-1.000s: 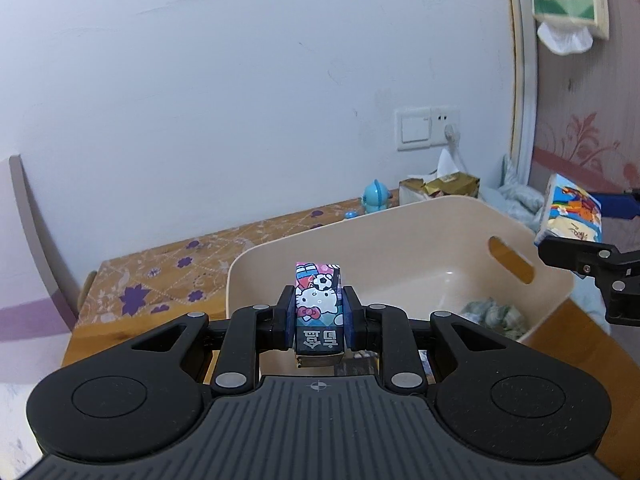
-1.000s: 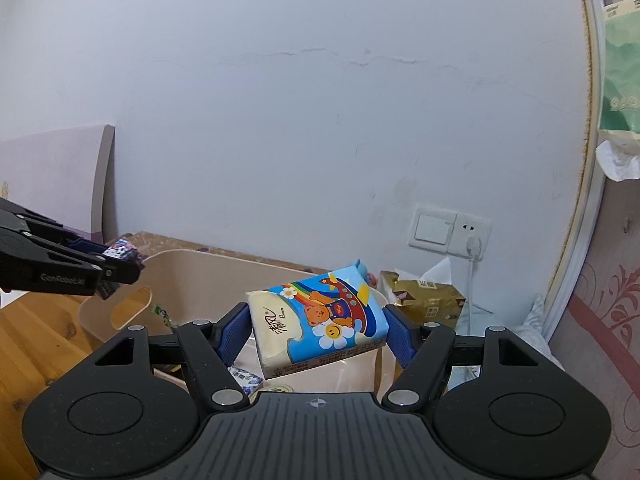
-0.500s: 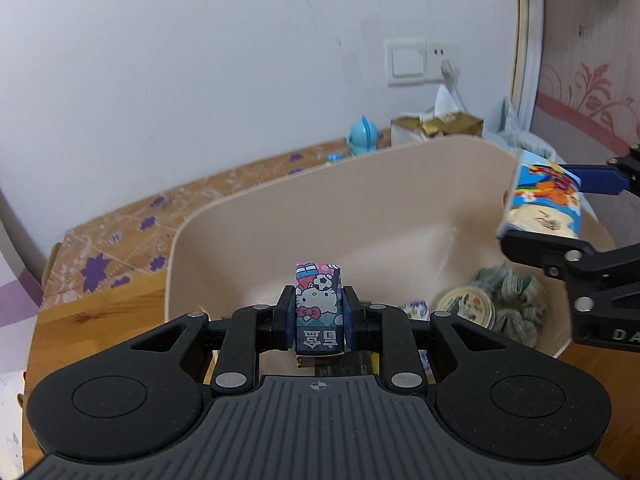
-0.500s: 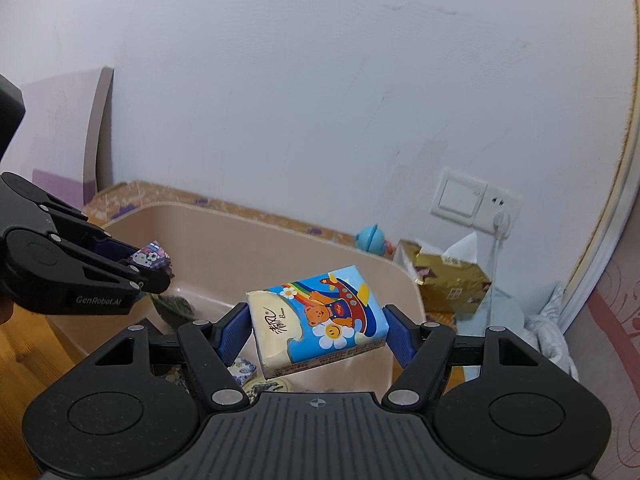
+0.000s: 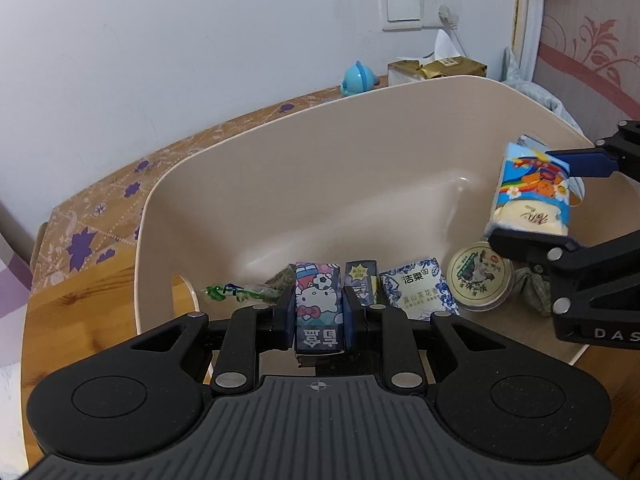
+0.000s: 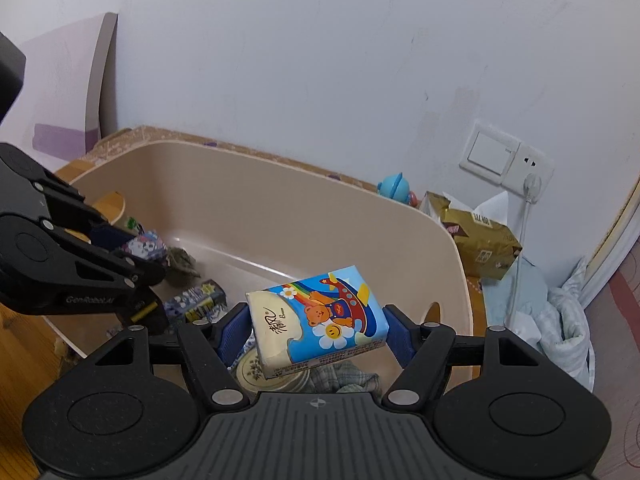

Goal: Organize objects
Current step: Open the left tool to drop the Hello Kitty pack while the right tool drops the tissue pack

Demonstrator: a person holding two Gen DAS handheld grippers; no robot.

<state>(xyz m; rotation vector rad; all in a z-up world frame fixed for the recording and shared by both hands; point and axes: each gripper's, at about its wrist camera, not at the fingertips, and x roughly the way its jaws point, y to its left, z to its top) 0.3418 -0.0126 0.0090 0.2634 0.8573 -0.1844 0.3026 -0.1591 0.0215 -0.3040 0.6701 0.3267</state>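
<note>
L gripper [image 5: 319, 312] clamped on Hello Kitty box [image 5: 319, 308]; R gripper [image 6: 316, 332] clamped on tissue pack [image 6: 318, 320]. Both lower vs 1 s ago, now over beige tub [image 5: 320, 152].

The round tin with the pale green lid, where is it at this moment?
The round tin with the pale green lid lies on the floor of the beige plastic basin, right of the blue-and-white tissue pack, below the right gripper.

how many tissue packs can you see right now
2: the bear-print tissue pack held in the right tool above the bin, the blue-patterned pack on its floor. More may be hidden.
</note>
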